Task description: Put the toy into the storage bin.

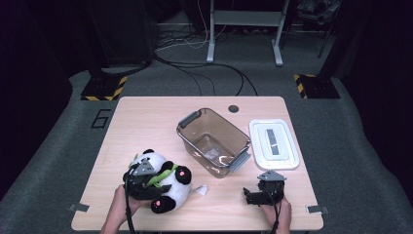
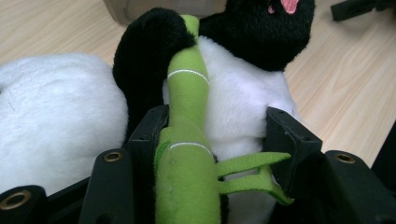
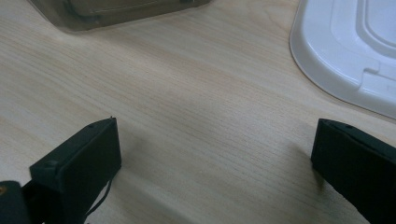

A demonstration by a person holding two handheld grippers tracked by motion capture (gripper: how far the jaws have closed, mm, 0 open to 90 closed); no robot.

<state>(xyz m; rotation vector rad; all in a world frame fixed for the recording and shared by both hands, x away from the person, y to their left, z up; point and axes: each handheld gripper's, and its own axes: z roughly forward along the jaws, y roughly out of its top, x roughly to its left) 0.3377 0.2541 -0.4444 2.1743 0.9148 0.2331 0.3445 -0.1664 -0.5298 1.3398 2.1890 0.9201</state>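
Black-and-white plush panda toy (image 1: 160, 183) lies at the near-left part of the light wooden table (image 1: 146, 122), a green plush bamboo stalk (image 2: 187, 140) sewn down its front. Left gripper (image 1: 141, 178) sits on top of the panda; in the left gripper view its 2 black jaws flank the bamboo stalk and the white belly, pads pressed into the plush on both sides, so it pinches the toy. The person's left hand (image 1: 119, 202) holds that gripper from the table's near edge. Clear brown plastic bin (image 1: 213, 141) with grey handles stands open at the table's middle, just right of the panda, apart from it. White rectangular plastic lid (image 1: 273, 144) lies flat on the table right of the bin. Right gripper (image 1: 263, 190) rests on the near-right of the table, near the lid's near edge; in the right gripper view its jaws are spread wide with bare wood between them, holding nothing.
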